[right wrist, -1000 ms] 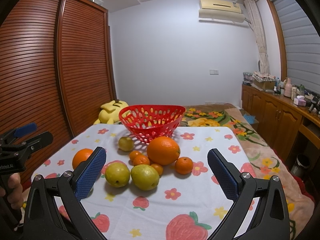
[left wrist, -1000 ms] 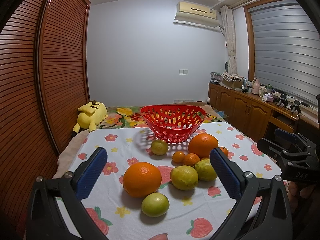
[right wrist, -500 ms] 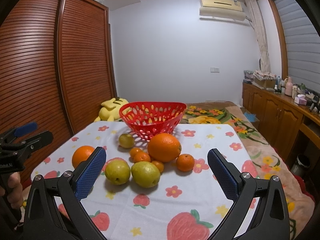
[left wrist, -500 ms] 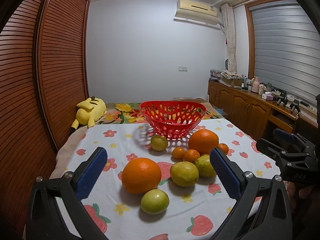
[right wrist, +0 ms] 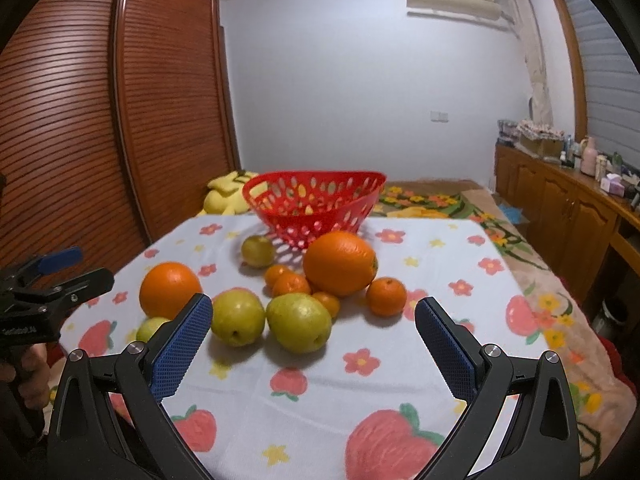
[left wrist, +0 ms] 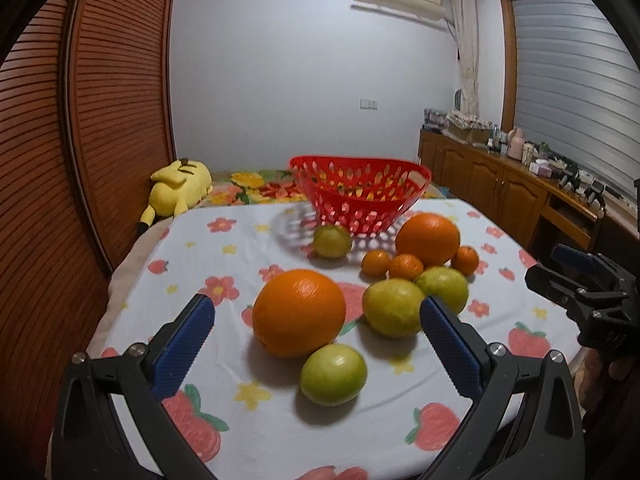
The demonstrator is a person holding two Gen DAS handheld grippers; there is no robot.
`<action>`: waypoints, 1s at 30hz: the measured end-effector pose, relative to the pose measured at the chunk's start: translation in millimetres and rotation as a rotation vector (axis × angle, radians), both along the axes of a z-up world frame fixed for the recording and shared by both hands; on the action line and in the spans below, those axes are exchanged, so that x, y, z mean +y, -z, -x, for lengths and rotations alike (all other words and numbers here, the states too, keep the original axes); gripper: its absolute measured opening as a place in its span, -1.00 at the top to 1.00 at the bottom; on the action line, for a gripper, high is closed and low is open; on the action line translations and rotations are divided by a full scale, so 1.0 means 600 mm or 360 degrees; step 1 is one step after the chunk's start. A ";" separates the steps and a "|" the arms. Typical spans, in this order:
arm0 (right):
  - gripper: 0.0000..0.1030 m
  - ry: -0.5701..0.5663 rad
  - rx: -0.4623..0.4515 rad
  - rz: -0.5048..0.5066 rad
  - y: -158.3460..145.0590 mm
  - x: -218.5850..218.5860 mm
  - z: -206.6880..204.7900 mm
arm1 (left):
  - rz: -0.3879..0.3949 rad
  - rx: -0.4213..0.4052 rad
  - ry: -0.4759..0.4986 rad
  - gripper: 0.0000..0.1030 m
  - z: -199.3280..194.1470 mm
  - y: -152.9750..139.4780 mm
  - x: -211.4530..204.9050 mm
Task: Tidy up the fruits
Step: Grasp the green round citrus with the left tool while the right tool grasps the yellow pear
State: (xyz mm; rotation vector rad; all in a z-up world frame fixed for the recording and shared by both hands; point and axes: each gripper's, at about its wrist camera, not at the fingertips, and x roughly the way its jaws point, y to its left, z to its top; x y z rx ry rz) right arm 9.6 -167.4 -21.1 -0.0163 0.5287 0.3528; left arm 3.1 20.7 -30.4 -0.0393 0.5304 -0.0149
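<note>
Since a second ago both tongs have advanced toward the fruit. The left gripper (left wrist: 318, 334) is spread wide, empty, above the near orange (left wrist: 299, 313) and a green fruit (left wrist: 333, 374). The right gripper (right wrist: 313, 336) is likewise spread, holding nothing, short of two pears (right wrist: 268, 320). Beyond, a large orange (right wrist: 339, 263) and mandarins (right wrist: 385, 296) lie loose on the flowered tablecloth (right wrist: 440, 264), before the red basket (right wrist: 316, 206).
</note>
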 end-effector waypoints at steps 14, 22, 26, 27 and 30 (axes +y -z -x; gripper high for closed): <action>-0.86 -0.0090 0.0135 0.0024 0.046 0.003 -0.039 | 0.0064 0.0227 0.0121 -0.82 -0.025 0.068 0.006; -0.71 -0.0166 0.0193 0.0037 0.066 0.017 -0.071 | 0.0137 0.0348 0.0183 -0.61 -0.043 0.102 0.005; -0.58 -0.0211 0.0251 0.0045 0.081 0.024 -0.085 | 0.0182 0.0401 0.0212 -0.53 -0.051 0.113 0.006; -0.57 -0.0220 0.0266 0.0046 0.084 0.024 -0.089 | 0.0194 0.0408 0.0218 -0.52 -0.053 0.115 0.007; -0.50 -0.0248 0.0306 0.0058 0.093 0.026 -0.100 | 0.0230 0.0447 0.0237 -0.46 -0.058 0.123 0.008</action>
